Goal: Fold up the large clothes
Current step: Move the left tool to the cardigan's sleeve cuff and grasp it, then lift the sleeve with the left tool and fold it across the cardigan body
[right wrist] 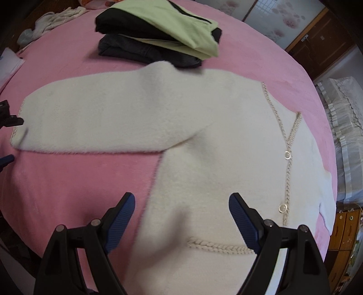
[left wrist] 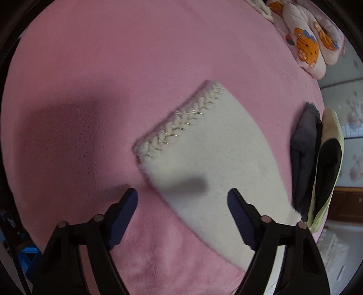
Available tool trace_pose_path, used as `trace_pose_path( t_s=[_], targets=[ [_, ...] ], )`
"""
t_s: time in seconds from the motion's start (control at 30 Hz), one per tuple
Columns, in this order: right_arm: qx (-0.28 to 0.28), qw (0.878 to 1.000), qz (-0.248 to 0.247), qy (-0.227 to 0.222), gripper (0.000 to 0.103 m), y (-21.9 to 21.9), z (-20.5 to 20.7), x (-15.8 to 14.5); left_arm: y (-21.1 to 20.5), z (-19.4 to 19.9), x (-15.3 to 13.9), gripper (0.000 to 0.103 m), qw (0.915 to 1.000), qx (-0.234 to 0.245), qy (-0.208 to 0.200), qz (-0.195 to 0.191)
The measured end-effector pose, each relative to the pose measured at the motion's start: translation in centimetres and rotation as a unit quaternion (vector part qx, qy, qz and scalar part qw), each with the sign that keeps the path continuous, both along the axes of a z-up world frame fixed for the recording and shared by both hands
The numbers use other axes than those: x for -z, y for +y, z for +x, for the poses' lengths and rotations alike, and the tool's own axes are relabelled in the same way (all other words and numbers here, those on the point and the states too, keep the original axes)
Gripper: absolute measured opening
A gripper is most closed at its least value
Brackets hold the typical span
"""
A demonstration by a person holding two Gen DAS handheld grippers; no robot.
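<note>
Pink bedspread [right wrist: 68,181]; cardigan [right wrist: 204,158] beneath parted jaws.

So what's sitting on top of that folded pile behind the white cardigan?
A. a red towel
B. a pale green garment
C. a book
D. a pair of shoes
B: in the right wrist view a pale green garment lies on top of the pile, over dark folded clothes, just beyond the cardigan spread on the pink blanket.
</note>
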State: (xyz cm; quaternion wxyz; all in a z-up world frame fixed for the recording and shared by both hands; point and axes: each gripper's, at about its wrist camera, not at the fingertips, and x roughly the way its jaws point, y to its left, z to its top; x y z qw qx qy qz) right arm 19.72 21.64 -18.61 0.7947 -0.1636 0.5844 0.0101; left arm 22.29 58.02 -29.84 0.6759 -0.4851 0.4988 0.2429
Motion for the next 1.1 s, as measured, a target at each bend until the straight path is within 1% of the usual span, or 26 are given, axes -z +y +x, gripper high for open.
trace_pose_path(
  t_s=[0.07,0.1,0.13,0.2,0.23,0.3,0.33,0.43,0.47,0.53,0.57,0.63,0.67,0.7,0.77,0.83,0.93,1.0,1.1],
  targets=[
    [-0.009,1.000,-0.003,0.003,0.085,0.8,-0.3,0.2,0.3,-0.4,0.9,0.061,0.9999,-0.007,-0.003,-0.012],
    [-0.011,1.000,-0.003,0.005,0.085,1.1,-0.5,0.3,0.8,0.0,1.4,0.059,0.9998,-0.013,-0.008,-0.015],
    [-0.013,1.000,-0.002,0.010,0.085,1.4,-0.6,0.5,0.8,-0.2,1.4,0.055,0.9996,-0.017,-0.014,-0.016],
    [-0.012,1.000,0.002,0.022,0.085,1.8,-0.7,1.0,0.9,-0.2,1.5,0.047,0.9990,-0.015,-0.040,-0.009],
    [-0.010,1.000,0.006,0.029,0.085,1.9,-0.8,1.3,1.3,0.1,1.6,0.036,0.9990,-0.006,-0.044,-0.002],
    [-0.007,0.999,0.010,0.035,0.085,2.1,-1.0,1.6,1.1,1.1,1.4,0.024,0.9983,0.014,-0.053,0.020],
    [-0.006,0.999,0.013,0.037,0.085,2.1,-1.0,1.7,0.8,1.3,1.1,0.010,0.9977,0.020,-0.057,0.030],
    [-0.003,0.999,0.021,0.038,0.085,2.1,-1.4,1.7,0.0,1.9,0.1,0.008,0.9943,0.036,-0.082,0.059],
    [-0.003,0.999,0.023,0.039,0.085,2.0,-1.5,1.7,0.0,1.3,-0.7,0.007,0.9924,0.039,-0.093,0.069],
    [-0.001,0.999,0.027,0.038,0.085,1.7,-1.5,1.8,-0.8,1.3,-2.3,0.007,0.9878,0.047,-0.115,0.094],
    [0.001,0.999,0.028,0.036,0.085,1.3,-1.5,1.7,-0.8,0.3,-3.5,0.007,0.9858,0.051,-0.124,0.101],
    [0.009,0.999,0.032,0.033,0.085,0.6,-1.5,1.4,-1.3,-0.5,-5.6,0.007,0.9806,0.057,-0.150,0.112],
    [0.014,0.999,0.035,0.031,0.085,0.0,-1.4,1.1,-1.9,-0.4,-6.8,0.007,0.9768,0.061,-0.169,0.117],
    [0.022,0.999,0.042,0.028,0.085,-0.8,-1.4,0.9,-2.1,-1.0,-8.0,0.007,0.9735,0.065,-0.183,0.120],
    [0.038,0.997,0.056,0.022,0.085,-2.5,-1.3,0.3,-3.5,-1.4,-10.5,0.006,0.9652,0.078,-0.208,0.137],
    [0.052,0.996,0.070,0.018,0.085,-4.3,-1.2,-0.3,-5.9,-0.8,-13.2,0.006,0.9552,0.096,-0.227,0.164],
    [0.068,0.993,0.092,0.009,0.085,-7.5,-1.3,-1.2,-10.7,-0.3,-17.3,0.006,0.9364,0.136,-0.257,0.196],
    [0.077,0.991,0.108,0.006,0.085,-10.1,-1.1,-1.7,-14.2,0.0,-19.7,0.006,0.9254,0.159,-0.279,0.202],
    [0.087,0.988,0.130,-0.005,0.085,-14.3,-1.0,-2.9,-20.2,0.8,-22.2,0.006,0.9115,0.193,-0.307,0.195]
  ],
)
